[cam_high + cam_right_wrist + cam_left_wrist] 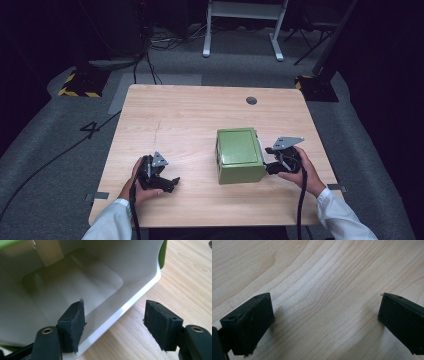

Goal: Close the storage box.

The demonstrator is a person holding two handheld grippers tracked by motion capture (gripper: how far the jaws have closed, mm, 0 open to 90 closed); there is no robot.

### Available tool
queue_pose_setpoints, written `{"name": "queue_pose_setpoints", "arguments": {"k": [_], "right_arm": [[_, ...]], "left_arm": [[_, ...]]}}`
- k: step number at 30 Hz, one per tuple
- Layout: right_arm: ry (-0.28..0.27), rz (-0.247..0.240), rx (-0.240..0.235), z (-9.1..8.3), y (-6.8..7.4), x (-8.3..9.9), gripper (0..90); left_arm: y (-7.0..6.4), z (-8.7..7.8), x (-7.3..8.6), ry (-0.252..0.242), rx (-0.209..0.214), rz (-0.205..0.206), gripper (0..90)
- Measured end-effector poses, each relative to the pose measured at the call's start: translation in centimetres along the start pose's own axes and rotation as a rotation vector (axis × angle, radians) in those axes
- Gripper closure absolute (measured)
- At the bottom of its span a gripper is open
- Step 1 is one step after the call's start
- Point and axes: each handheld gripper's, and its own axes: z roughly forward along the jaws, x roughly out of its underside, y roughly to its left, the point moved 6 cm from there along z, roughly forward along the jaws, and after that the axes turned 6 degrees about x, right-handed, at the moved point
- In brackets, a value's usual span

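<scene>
A green box (pixel 240 155) lies on its side right of the middle of the wooden table (pixel 190 115). Its open end faces my right gripper (pixel 272 161). The right gripper view looks into the box's white inside (pixel 75 277). My right gripper (pixel 115 306) is open and straddles the box's white rim (pixel 135 300), one jaw just inside the opening and the other outside over the wood. My left gripper (pixel 169 184) rests near the front left of the table. In its own view my left gripper (pixel 325 300) stands wide open over bare wood with nothing between its jaws.
A round grey grommet (pixel 251 100) sits at the table's back right. Beyond the table stand a white desk frame (pixel 240 25) and two yellow-and-black striped bases (pixel 80 85). Cables run over the grey floor.
</scene>
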Motion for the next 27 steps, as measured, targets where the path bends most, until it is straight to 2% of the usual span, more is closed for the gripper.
{"name": "queue_pose_setpoints", "arguments": {"k": [5, 9, 15, 27], "right_arm": [[-0.004, -0.016, 0.016, -0.6, -0.5, -0.1, 32.0], [-0.023, -0.009, 0.026, -1.5, -1.1, -0.2, 31.6], [-0.046, -0.03, 0.043, -2.8, -1.5, -0.4, 29.3], [-0.038, -0.048, 0.092, -4.1, -2.2, 0.5, 25.6]], "left_arm": [[0.0, 0.0, 0.0, 0.0, 0.0, 0.001, 0.4], [0.0, 0.0, 0.0, 0.001, -0.002, 0.005, 0.4], [0.0, 0.0, 0.0, 0.001, -0.002, 0.006, 0.4], [0.0, 0.0, 0.0, 0.001, -0.001, 0.006, 0.4]]}}
